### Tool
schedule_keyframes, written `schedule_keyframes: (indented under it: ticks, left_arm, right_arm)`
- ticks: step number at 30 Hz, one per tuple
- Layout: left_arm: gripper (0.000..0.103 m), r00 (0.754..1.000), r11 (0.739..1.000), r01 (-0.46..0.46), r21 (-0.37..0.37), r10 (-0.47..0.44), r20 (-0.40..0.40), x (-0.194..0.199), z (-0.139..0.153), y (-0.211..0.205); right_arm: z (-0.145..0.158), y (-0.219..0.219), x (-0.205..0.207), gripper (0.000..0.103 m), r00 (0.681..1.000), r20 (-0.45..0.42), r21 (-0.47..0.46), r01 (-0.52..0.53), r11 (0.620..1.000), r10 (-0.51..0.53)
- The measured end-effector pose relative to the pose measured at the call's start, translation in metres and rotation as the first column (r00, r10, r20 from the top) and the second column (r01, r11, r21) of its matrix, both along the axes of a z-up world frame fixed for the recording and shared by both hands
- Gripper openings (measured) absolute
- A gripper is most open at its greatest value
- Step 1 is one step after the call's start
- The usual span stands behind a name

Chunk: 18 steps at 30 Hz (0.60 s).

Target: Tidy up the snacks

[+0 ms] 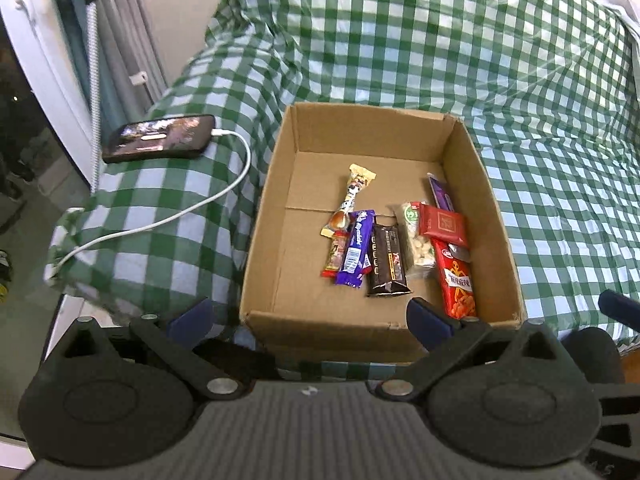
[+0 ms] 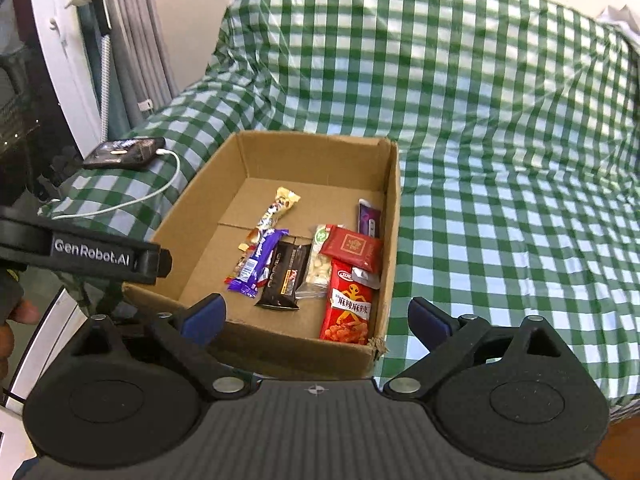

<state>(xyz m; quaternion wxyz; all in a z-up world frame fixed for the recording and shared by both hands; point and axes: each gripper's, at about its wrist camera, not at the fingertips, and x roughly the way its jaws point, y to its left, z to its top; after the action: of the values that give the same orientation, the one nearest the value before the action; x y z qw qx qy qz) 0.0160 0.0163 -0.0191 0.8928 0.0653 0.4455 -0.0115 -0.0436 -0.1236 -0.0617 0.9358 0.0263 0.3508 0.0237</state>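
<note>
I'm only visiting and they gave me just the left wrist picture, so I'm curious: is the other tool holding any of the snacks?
Observer: No. The right gripper is open, with nothing between its fingers.
Operator: Can you see who holds my tool?
Observer: Only partly. The fingers of a hand show at the left edge, behind the left gripper. Its side reads GenRobot.AI.
Operator: My finger covers the end of the red packet. Is it fully in the box?
Observer: Yes. The whole red packet lies flat inside the cardboard box, along its right wall.
</note>
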Motion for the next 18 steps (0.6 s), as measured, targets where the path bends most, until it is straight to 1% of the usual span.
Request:
schedule_keyframes:
  ticks: [3, 5, 7, 9, 11, 14, 18]
  left_arm:
    - [0.103, 1.000, 1.000, -0.010, 0.016, 0.010, 0.009, -0.015, 0.003, -0.002]
    - [0.103, 0.999, 0.998, -0.029, 0.064, 0.028, 0.023, -0.024, 0.002, -0.005]
    - [0.103, 0.999, 0.996, -0.024, 0.086, 0.022, 0.024, -0.034, 0.002, -0.007]
    - [0.103, 1.000, 0.997, 0.005, 0.083, -0.005, -0.001, -0.041, 0.001, -0.009]
    - [0.103, 1.000, 0.996, 0.008, 0.084, -0.008, -0.009, -0.048, 0.002, -0.010]
    - [0.103, 1.000, 0.996, 0.012, 0.086, -0.014, 0.013, -0.058, 0.003, -0.012]
    - [0.103, 0.999, 0.996, 0.015, 0.087, -0.019, 0.048, -0.069, 0.006, -0.014]
  right_arm:
    - [0.006, 0.000, -0.016, 0.098, 1.000, 0.029, -0.004, -0.003, 1.000, 0.003]
    - [0.009, -0.001, -0.025, 0.098, 0.999, 0.041, -0.003, -0.001, 1.000, 0.002]
    - [0.010, -0.002, -0.033, 0.099, 0.999, 0.049, -0.002, 0.001, 1.000, -0.001]
    - [0.013, -0.005, -0.042, 0.100, 0.998, 0.062, -0.005, 0.005, 1.000, -0.005]
    - [0.014, -0.006, -0.049, 0.100, 0.997, 0.076, -0.011, 0.009, 1.000, -0.009]
    - [0.015, -0.006, -0.057, 0.102, 0.996, 0.091, -0.027, 0.012, 1.000, -0.010]
    - [0.017, -0.003, -0.065, 0.102, 0.993, 0.116, -0.050, 0.007, 0.999, -0.001]
